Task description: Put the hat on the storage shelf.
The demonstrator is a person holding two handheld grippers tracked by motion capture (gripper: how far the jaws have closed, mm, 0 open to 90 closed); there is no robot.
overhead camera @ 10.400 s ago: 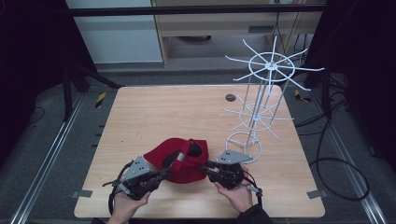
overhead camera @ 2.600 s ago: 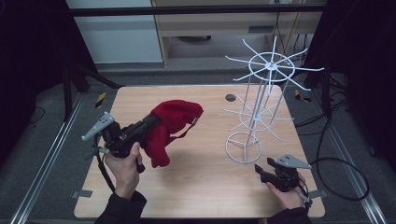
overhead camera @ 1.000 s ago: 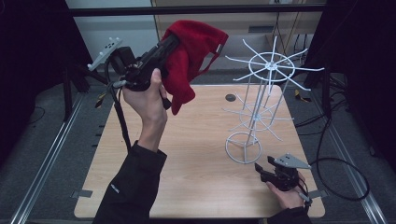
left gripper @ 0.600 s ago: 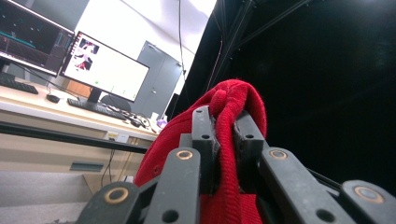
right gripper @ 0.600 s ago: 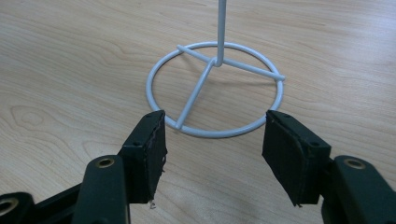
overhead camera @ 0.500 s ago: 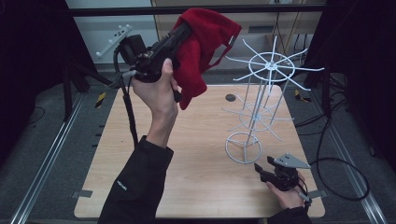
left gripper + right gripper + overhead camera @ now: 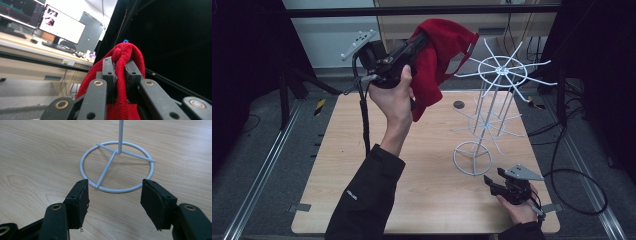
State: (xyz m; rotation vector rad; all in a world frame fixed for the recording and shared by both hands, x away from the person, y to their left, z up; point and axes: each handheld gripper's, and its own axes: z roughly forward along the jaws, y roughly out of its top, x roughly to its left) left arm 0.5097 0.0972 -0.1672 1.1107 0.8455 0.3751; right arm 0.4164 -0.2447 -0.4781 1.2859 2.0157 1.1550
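We see red knit hat [image 7: 439, 60], soft ribbed fabric, bunched and drooping, raised high above table's far side, level with top spokes of white wire rack [image 7: 492, 107]. Left gripper [image 7: 414, 45] clamps fold of hat between black jaws; in left gripper view we see thick red cloth [image 7: 123, 75] squeezed tight between pads. Rack: thin metal rods, ring base, radiating arms, upright on pale wooden table [image 7: 337, 165]. Right gripper [image 7: 113, 195] rests low near ring base [image 7: 117, 167], jaws spread wide, nothing between.
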